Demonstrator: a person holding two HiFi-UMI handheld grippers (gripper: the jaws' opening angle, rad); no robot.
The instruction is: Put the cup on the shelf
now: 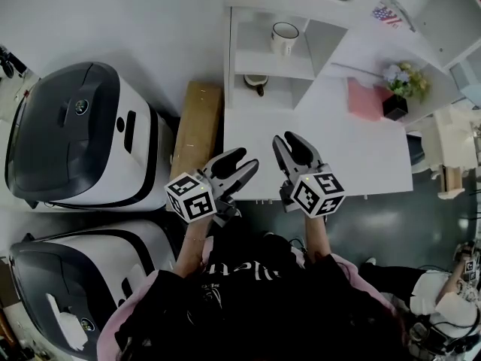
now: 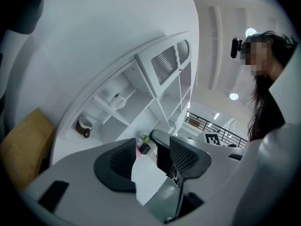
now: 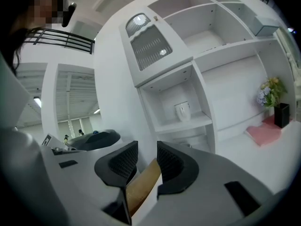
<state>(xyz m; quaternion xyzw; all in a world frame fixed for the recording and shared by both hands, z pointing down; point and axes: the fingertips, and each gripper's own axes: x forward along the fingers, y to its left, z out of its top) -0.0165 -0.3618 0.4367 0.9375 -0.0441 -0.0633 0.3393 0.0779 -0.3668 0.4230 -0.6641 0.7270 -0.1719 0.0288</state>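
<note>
Now white ceramic cup point(image 1: 285, 37) upright on upper board of white shelf unit point(image 1: 297, 70), far edge of white desk point(image 1: 361, 149). Near edge: left gripper point(image 1: 242, 164), right gripper point(image 1: 287, 138), both released, empty.

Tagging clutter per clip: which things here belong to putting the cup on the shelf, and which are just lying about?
Job: white mug, dark-handled cup, shelf unit, left tongs, right tongs (both open, empty).
Lying about: pink pad, flowers in black vase, brown board, two white-and-black machines.
</note>
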